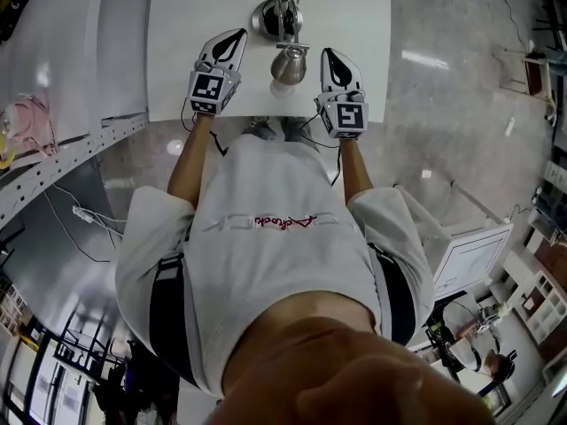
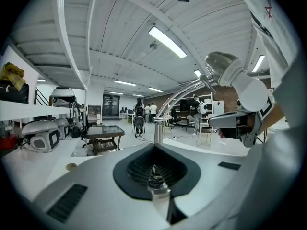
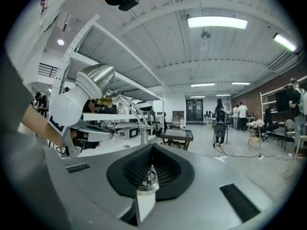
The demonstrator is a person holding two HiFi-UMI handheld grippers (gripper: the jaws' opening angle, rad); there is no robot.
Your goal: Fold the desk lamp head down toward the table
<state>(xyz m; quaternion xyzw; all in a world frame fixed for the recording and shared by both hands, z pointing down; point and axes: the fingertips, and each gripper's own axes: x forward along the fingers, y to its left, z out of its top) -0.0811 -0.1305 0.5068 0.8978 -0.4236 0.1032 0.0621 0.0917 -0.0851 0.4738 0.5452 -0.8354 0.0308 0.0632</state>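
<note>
At the left, our left tool hovers over the white counter, just beside the lamp. Its jaws are pressed together with nothing between them, as its own view shows.

In the middle, the lamp stands on the counter on a round shiny base. A thin curved metal arm rises from the base. The head, a polished metal cone with a white front, hangs above the counter between our two tools and is aimed toward us. We judge that the fold has not begun.

The head looks rigid, and its smooth surface may let a jaw slip. We expect the joints to resist before they give, so the push should be slow and even. The base looks small for that reach, and a sideways shove could slide or tip it. We think the best hold is the narrow back of the cone, where it meets the arm. The rods of the arm are thin and may bend or twist if squeezed hard.

At the right, our right tool is just beside the head and apart from it. Its jaws are also drawn together and carry nothing. Either tool must open to grip the cone, or it could press on top of the cone while closed.
</note>
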